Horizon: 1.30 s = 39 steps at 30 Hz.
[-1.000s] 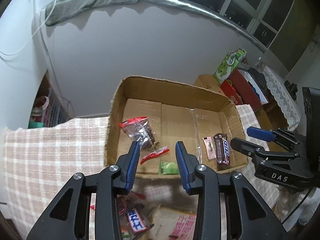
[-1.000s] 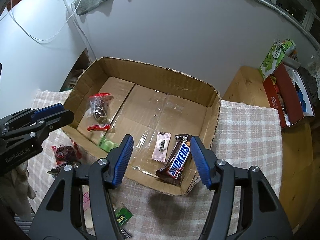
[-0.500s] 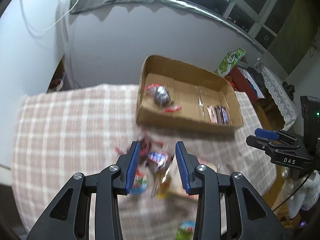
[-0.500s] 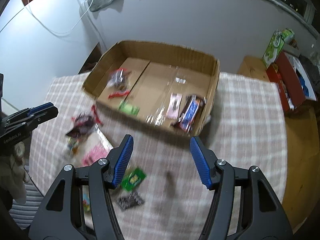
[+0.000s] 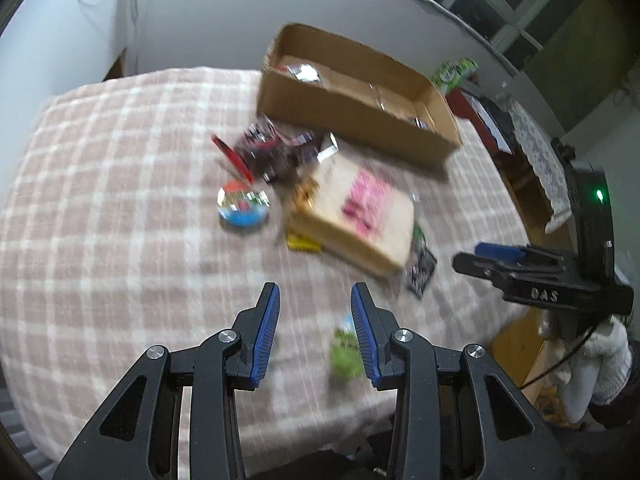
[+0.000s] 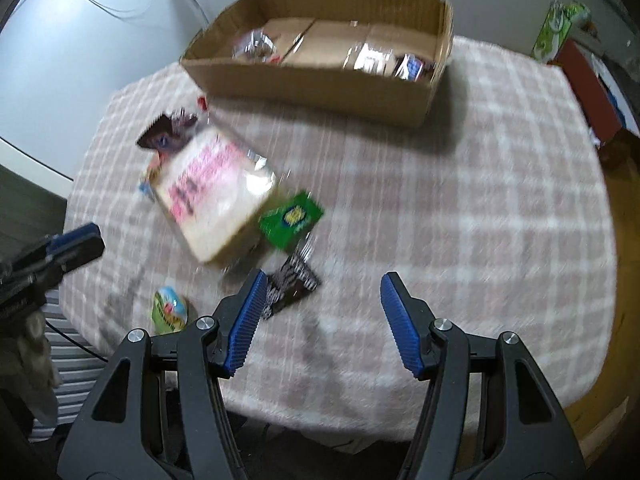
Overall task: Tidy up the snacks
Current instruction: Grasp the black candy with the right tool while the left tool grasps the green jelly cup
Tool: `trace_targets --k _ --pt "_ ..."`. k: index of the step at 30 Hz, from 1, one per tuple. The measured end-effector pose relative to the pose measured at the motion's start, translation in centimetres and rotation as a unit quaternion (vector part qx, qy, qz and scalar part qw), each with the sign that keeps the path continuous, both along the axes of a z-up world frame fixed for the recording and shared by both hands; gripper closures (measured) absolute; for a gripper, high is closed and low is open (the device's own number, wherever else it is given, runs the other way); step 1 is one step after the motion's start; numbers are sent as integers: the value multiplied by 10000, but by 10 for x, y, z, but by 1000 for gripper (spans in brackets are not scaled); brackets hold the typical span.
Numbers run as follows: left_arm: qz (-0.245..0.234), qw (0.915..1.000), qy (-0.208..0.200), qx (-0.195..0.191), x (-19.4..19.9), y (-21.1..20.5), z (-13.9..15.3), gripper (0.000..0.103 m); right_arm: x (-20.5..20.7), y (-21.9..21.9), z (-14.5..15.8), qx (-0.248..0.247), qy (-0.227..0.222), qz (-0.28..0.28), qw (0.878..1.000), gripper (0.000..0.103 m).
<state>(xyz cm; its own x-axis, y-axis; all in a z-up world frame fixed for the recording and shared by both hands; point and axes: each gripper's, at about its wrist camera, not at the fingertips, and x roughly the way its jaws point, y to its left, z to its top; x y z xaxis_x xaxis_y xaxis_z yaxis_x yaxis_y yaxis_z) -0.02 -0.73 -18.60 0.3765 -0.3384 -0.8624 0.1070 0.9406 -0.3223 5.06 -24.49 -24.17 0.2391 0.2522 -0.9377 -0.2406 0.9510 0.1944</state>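
Right wrist view showed the black-and-white packet (image 6: 294, 286) beside the right claw's (image 6: 320, 320) inner finger; both claws empty, left claw (image 5: 314, 334) narrower.

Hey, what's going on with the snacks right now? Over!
Left gripper and right gripper both open, empty. Some snacks in cardboard box; bread bag and small packets loose on checked cloth. Nothing blocking.

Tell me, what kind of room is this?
Probably a room in someone's home. A table with a checked cloth holds loose snacks and a cardboard box, a window sits above a plain wall, and household clutter is piled on a side table.
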Motion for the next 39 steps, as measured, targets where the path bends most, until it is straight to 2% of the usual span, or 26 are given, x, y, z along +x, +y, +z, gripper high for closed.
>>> trace_targets --k 2,4,8,20,26,28,32,39 --pt "-118 9999 -14 70 -5 -5 -2 65 -4 3 -7 5 86 -31 10000 41" --pt "-241 9996 -31 117 -10 -11 -3 55 -5 4 -11 23 154 -67 9999 41" --pt "-409 9990 -45 169 -15 -19 -7 55 -5 9 -19 -13 242 -144 9996 41" --pt "-429 9988 5 255 -26 -22 -22 55 18 27 -37 -235 417 -524 9975 43" --pt "-484 9985 8 257 -25 -28 -27 55 19 40 -41 -585 343 -281 9973 44" --pt "-545 9982 13 260 -24 -32 -27 55 18 42 -41 -651 338 -143 9972 47" --pt "-670 9973 21 294 -23 -39 -28 55 12 31 -39 -578 392 -51 9975 53" --pt "-801 9953 12 539 -17 -52 -38 55 2 17 -38 -489 358 -13 9982 53"
